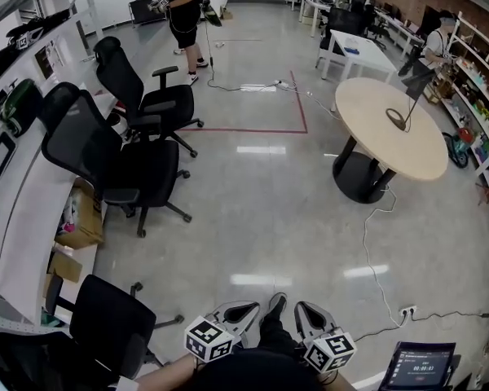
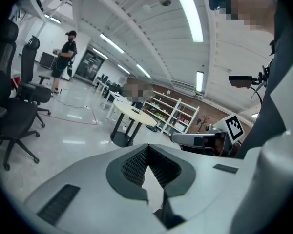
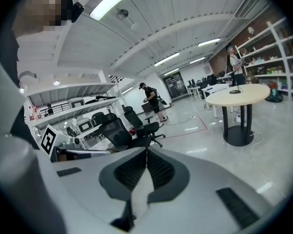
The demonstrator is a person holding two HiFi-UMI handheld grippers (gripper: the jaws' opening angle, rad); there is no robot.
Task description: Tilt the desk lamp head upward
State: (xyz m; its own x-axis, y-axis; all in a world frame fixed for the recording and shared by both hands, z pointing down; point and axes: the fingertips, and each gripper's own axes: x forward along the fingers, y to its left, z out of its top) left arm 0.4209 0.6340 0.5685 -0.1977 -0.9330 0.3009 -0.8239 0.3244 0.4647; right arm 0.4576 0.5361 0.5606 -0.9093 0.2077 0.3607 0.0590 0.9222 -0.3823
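A wide stretch of glossy floor separates the person from the round counter, which stands on a dark pedestal ahead and to the right in the head view. The desk lamp sits on that counter's far right part, a dark ring lying on the top and a thin arm slanting up and away toward the shelves. It is too small here to tell how its head is tilted. Both tools hang low at the bottom of the head view, just in front of the person's body and well apart from the lamp. The right hand-held gripper is on the lamp's side and is the nearer of the two, with the left hand-held gripper just beside it. In the right gripper view the counter and the lamp lie off to the right of where the jaws point, so reaching the lamp likely means crossing the floor and swinging rightward. Each hand-held gripper has its ribbed pads pressed together with nothing between them, as both the left gripper view and the right gripper view show.
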